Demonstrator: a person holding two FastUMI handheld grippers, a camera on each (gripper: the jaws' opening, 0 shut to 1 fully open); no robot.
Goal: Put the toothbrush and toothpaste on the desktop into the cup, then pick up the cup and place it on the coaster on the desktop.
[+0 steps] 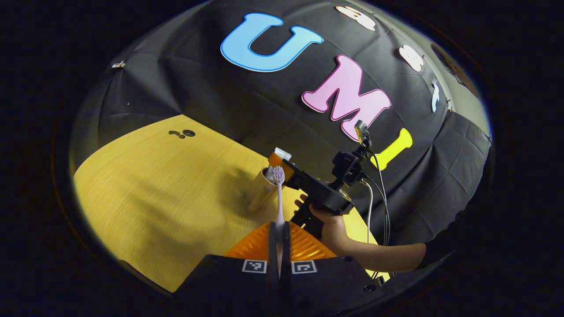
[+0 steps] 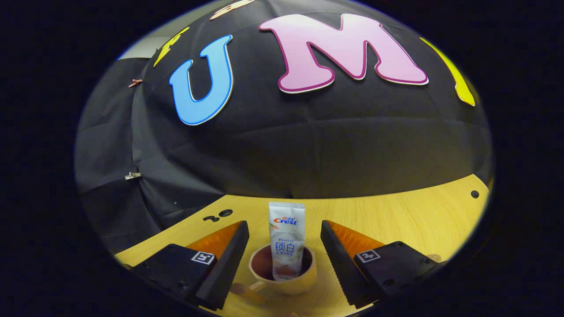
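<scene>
Here the task is shown roughly at its midpoint. In the right gripper view the toothpaste (image 2: pixel 287 240), a flat, glossy tube with a crimped upper end, is seen standing upright inside the cup (image 2: pixel 282 269), and the right tongs (image 2: pixel 284 257) are spread wide, released, with one finger on either side of the cup and nothing pressed between them. In the left gripper view the toothbrush (image 1: pixel 279 193) is grasped low on its slender, pale handle by the clenched left tongs (image 1: pixel 279 229); its bristled head is held up near the rim of the cup (image 1: pixel 263 190), and whether it has entered the mouth cannot be told. The right tongs (image 1: pixel 284 165) are seen there just beyond the cup, carried by a person's hand (image 1: pixel 326 218), with cables trailing from the device. One item is thus judged to be stowed, the second to be on the point of being stowed, and the lifting of the cup onto the coaster to remain undone. A small round disc at the bench edge (image 2: pixel 434 257) may be the coaster, though it is too small to be identified with confidence. The cup is a smooth, rounded cream vessel with a darker interior; the bench (image 1: pixel 167 185) is a matt, yellow, fine-grained wood surface.
</scene>
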